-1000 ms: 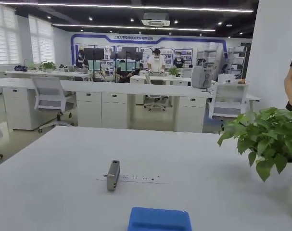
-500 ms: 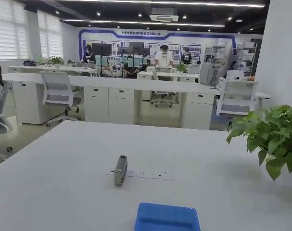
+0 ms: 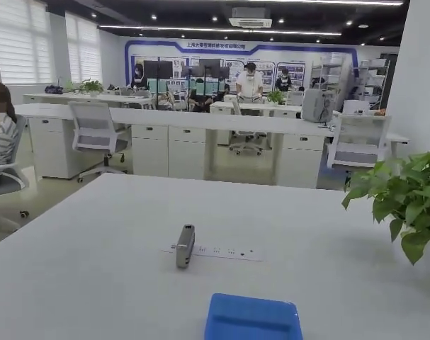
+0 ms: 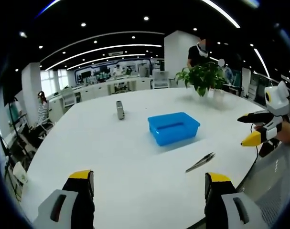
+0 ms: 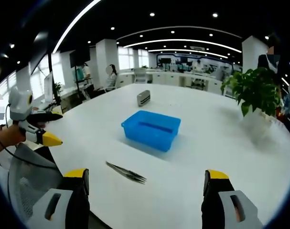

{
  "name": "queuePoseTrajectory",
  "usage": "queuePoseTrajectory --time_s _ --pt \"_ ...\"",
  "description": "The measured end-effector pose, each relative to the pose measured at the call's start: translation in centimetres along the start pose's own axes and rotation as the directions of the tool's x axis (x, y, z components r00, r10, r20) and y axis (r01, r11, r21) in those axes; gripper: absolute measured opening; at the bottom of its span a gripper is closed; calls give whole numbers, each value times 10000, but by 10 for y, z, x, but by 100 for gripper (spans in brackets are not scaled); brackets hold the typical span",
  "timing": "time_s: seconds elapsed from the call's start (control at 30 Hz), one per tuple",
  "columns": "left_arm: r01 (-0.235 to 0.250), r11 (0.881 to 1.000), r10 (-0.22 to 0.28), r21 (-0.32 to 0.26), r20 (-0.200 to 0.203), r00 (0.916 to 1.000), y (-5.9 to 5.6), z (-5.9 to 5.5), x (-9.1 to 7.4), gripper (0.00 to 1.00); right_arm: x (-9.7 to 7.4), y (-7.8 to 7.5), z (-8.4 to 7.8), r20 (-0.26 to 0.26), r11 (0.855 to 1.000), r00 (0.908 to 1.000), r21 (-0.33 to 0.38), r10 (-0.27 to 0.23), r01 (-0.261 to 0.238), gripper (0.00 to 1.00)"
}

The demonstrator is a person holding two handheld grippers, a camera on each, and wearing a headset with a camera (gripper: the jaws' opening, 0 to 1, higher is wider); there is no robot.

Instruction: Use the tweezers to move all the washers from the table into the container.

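The left gripper (image 4: 148, 176) and the right gripper (image 5: 145, 173) are both held at the near edge of the table (image 4: 111, 143). Each has its jaws spread wide and grips nothing. The tweezers (image 5: 126, 172) lie flat on the table, on the near side of the blue container (image 5: 151, 129) and apart from it, roughly between the two grippers. I cannot make out any washers; they may be too small to see.

The step in hand looks to be picking up the tweezers. To do it well, come down square across both legs partway along, so they close evenly without twisting and the tips stay free. Thin and flat on a smooth top, they may skid, so close slowly.

There is plenty of room, with bare table all round the container. The near edge is close behind the tweezers, so avoid nudging them back. The plant (image 5: 252, 90) at the far right and the power strip (image 3: 218, 251) beyond the container are both well apart from the work.
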State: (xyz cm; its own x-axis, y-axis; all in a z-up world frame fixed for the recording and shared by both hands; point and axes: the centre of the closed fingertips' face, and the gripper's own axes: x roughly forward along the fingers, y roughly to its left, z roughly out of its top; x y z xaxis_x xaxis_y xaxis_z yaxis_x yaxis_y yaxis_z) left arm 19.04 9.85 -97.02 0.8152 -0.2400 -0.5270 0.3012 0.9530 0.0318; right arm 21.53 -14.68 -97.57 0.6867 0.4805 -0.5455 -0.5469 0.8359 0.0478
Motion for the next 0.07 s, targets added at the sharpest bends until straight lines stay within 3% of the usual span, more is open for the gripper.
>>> queuePoseTrajectory --time_s 0.07 --pt "-14 10000 14 6 17 10000 0 0 0 99 0 0 1 9 10000 10000 -18 5 -5 99"
